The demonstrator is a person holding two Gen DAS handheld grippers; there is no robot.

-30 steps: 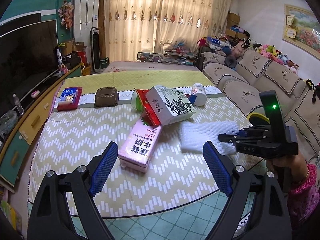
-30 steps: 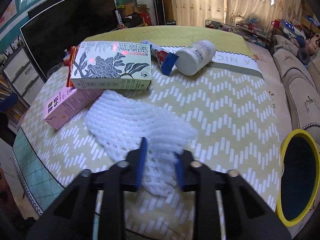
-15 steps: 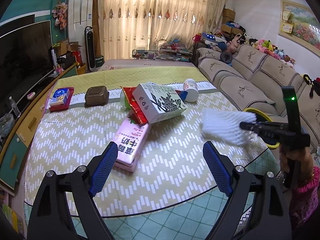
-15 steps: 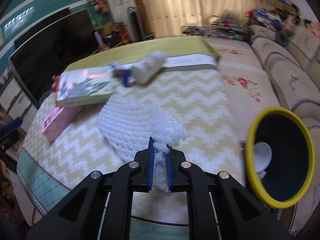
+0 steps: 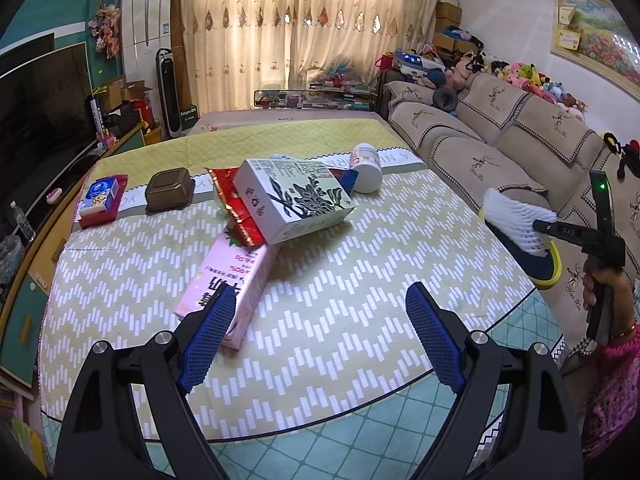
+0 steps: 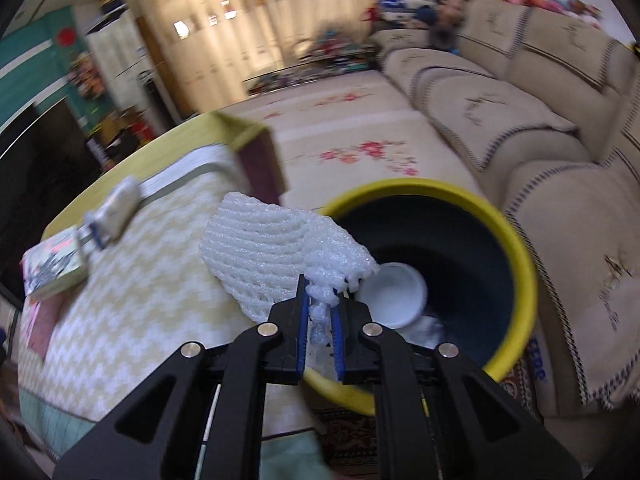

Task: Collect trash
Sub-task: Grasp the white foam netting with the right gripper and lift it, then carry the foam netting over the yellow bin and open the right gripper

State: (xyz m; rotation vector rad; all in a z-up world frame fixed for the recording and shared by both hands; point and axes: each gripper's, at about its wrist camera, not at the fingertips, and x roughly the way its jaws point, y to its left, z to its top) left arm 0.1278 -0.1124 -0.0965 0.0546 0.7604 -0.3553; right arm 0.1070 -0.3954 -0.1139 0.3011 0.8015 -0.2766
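Note:
My right gripper (image 6: 320, 312) is shut on a white foam net (image 6: 264, 252), which hangs in the air over the near rim of a yellow bin (image 6: 520, 264). A white cup and crumpled paper lie inside the bin. In the left wrist view the foam net (image 5: 514, 216) and right gripper (image 5: 540, 226) show at the table's right edge, above the bin (image 5: 550, 274). My left gripper (image 5: 320, 336) is open above the table's near side. A pink milk carton (image 5: 228, 280) lies just beyond its left finger, with a green-and-white box (image 5: 292, 198), a red wrapper (image 5: 236, 204) and a white bottle (image 5: 366, 166) further back.
A brown tub (image 5: 168, 190) and a red-and-blue box (image 5: 100, 198) sit at the table's far left. A beige sofa (image 5: 500, 140) runs along the right, close behind the bin. A TV cabinet (image 5: 24, 248) lines the left side. A person's hand (image 5: 604, 292) grips the right tool.
The right gripper closed on the foam net, lifted it off the table and carried it right, over the bin. The left gripper drifted slightly toward the pink carton.

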